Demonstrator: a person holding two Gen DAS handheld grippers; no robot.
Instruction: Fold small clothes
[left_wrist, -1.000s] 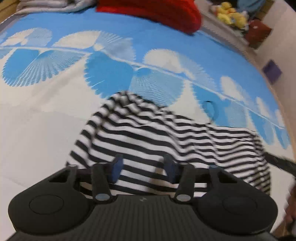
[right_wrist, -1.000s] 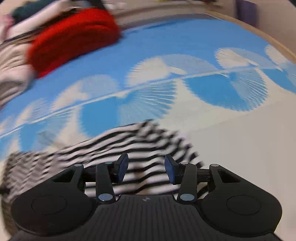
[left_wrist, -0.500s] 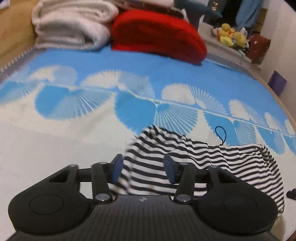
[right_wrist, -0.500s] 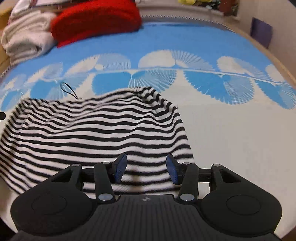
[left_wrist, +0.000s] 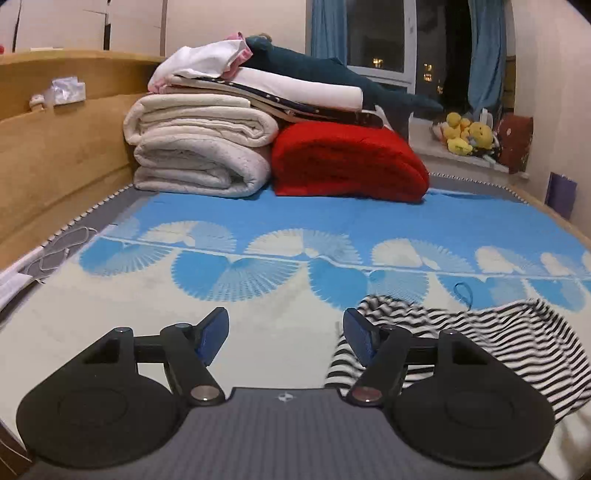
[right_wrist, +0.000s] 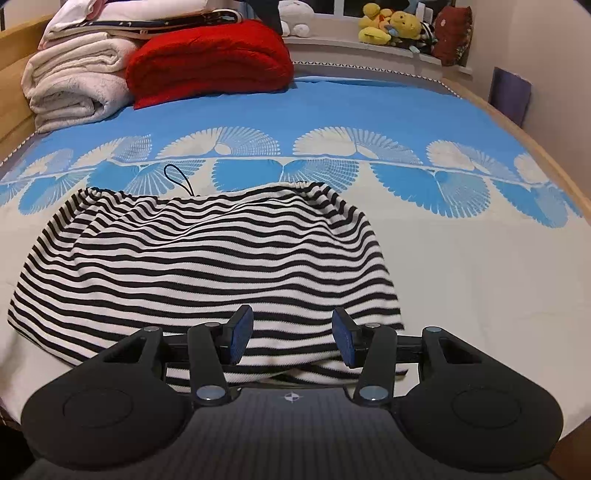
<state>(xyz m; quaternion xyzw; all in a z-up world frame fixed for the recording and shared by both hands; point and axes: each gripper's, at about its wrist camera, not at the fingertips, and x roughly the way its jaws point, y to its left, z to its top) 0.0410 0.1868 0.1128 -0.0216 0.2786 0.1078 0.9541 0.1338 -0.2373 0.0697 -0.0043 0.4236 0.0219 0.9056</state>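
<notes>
A black-and-white striped garment (right_wrist: 207, 266) lies spread and rumpled on the blue-and-cream bedspread (right_wrist: 461, 258), a thin black cord loop (right_wrist: 175, 177) at its far edge. My right gripper (right_wrist: 293, 338) hovers over the garment's near hem, open, with only cloth seen below the gap. In the left wrist view the same garment (left_wrist: 498, 339) lies low at the right, behind the right finger. My left gripper (left_wrist: 284, 334) stands left of it above bare bedspread; its jaws are opening and nothing is between them.
At the head of the bed sit folded cream blankets (left_wrist: 199, 147), a red blanket (left_wrist: 347, 162) and stacked linens on top. A wooden bed frame (left_wrist: 48, 147) runs along the left. Yellow plush toys (left_wrist: 465, 136) rest on the windowsill.
The left gripper has lifted, tilted up and drawn left off the striped garment while its jaws widened. The right gripper has pulled back toward the garment's near hem; the garment now lies spread out.
</notes>
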